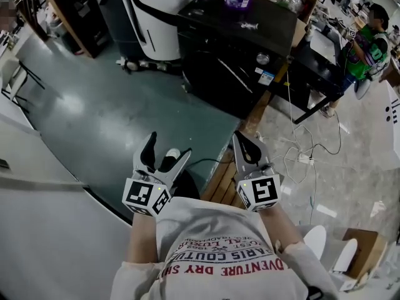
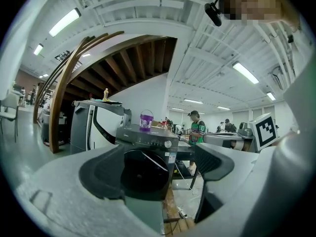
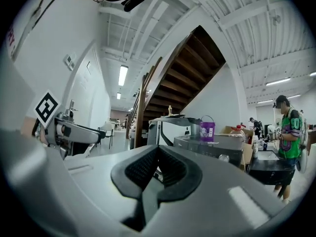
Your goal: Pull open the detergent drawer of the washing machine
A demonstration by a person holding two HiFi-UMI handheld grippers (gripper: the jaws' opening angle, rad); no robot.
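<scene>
Left tool (image 1: 167, 147) agape, right tool (image 1: 242, 140) seemingly level

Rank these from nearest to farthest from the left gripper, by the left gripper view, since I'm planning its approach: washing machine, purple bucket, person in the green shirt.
1. Washing machine, straight ahead.
2. Purple bucket, on the machine's top.
3. Person in the green shirt, behind the machine, at its right.
</scene>
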